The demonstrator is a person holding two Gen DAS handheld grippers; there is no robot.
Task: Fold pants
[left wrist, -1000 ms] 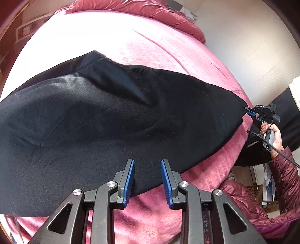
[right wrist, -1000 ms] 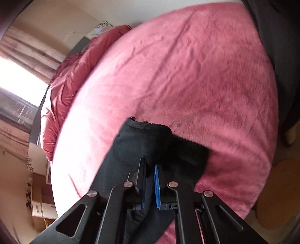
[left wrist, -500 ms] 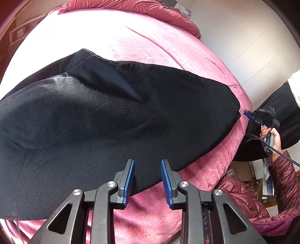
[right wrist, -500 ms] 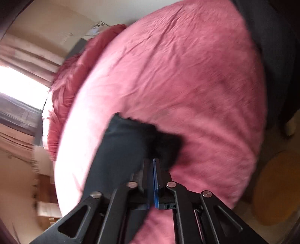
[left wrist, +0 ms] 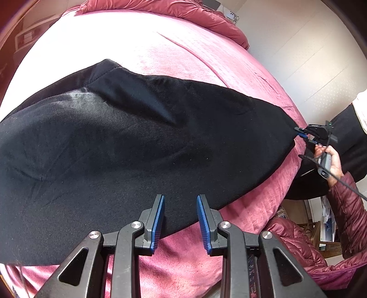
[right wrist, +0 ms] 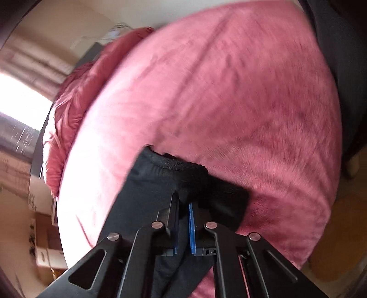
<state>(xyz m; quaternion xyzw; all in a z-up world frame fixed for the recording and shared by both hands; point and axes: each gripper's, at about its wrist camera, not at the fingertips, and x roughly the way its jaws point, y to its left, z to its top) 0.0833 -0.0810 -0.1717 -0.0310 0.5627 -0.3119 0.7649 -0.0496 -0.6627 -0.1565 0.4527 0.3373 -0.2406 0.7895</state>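
Black pants (left wrist: 137, 142) lie stretched across a pink blanket (left wrist: 160, 45) on a bed. My left gripper (left wrist: 180, 199) hovers open over their near edge, and its blue pads press on nothing. At the far right tip of the pants, my right gripper (left wrist: 301, 133) is held by a person's hand (left wrist: 330, 158). In the right wrist view, my right gripper (right wrist: 183, 201) has its jaws closing tight on a pinch of the pants (right wrist: 160, 183) at the ribbed hem. The blanket (right wrist: 229, 91) spreads beyond it.
A crumpled red duvet (left wrist: 183, 11) lies at the head of the bed. The person's red quilted sleeve (left wrist: 348, 206) is at the right, beside the bed edge. A dark cloth (right wrist: 332, 45) hangs off the far side, with a yellowish round thing (right wrist: 332, 229) on the floor.
Half a second ago the right gripper stood just off the tip of the pants. It is back on the hem, and the cloth is pulled to a point again. The left gripper has not moved.
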